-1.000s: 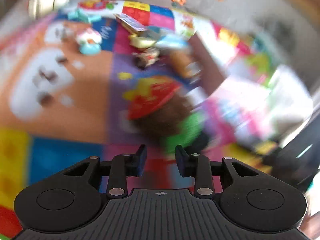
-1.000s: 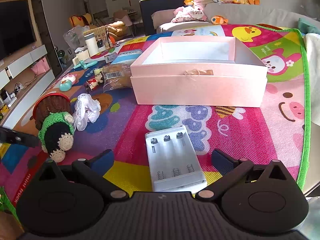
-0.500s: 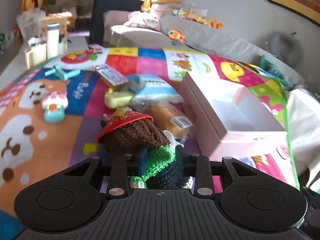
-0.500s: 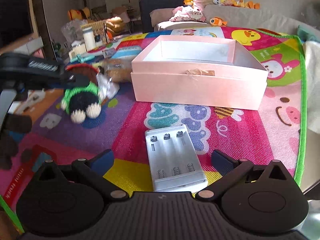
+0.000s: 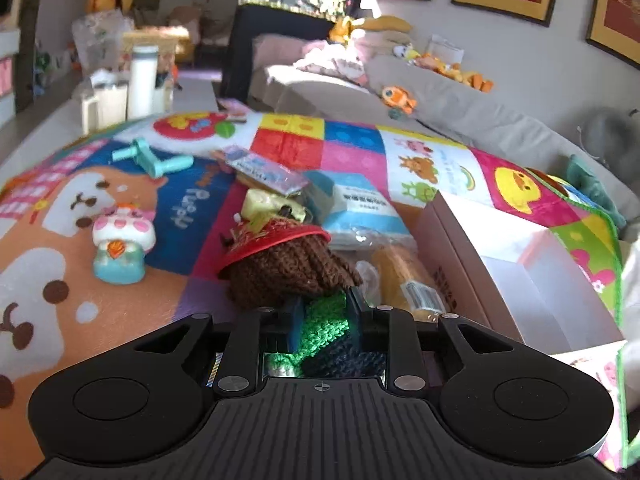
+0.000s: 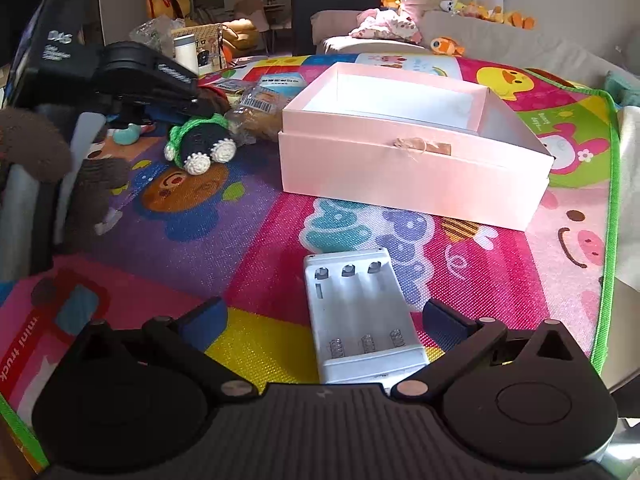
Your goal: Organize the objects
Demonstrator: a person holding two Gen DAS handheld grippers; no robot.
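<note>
The crocheted doll (image 5: 296, 268) is held clear of the play mat (image 6: 256, 216) by the left gripper (image 5: 326, 314), whose jaws have just been closing and are now pinched narrow on the green middle of the body, the brown head and red hat jutting forward and the white feet trailing behind. A grip at the waist is judged to keep the soft toy from flopping out while it is carried toward the pink box (image 6: 412, 168), which sits open-topped near the mat's far right corner, apparently empty and set there as the place for tidied things.

The right gripper (image 6: 324, 320) is held low over the white battery charger (image 6: 360, 320) near the mat's near edge, its fingers spread wide to either side and not touching it; this is judged to be a pose made ready for the next pick.

By count: one doll, one box, one charger, two grippers. Along the mat's far left side lie one mushroom-shaped toy (image 5: 120, 248), one teal plastic handle (image 5: 154, 158), one blue tissue pack (image 5: 360, 208), one wrapped bread roll (image 5: 404, 276) just beside the box, one yellow packet (image 5: 268, 204) and one flat card packet (image 5: 264, 170). The rest is too blurred to be counted.
</note>
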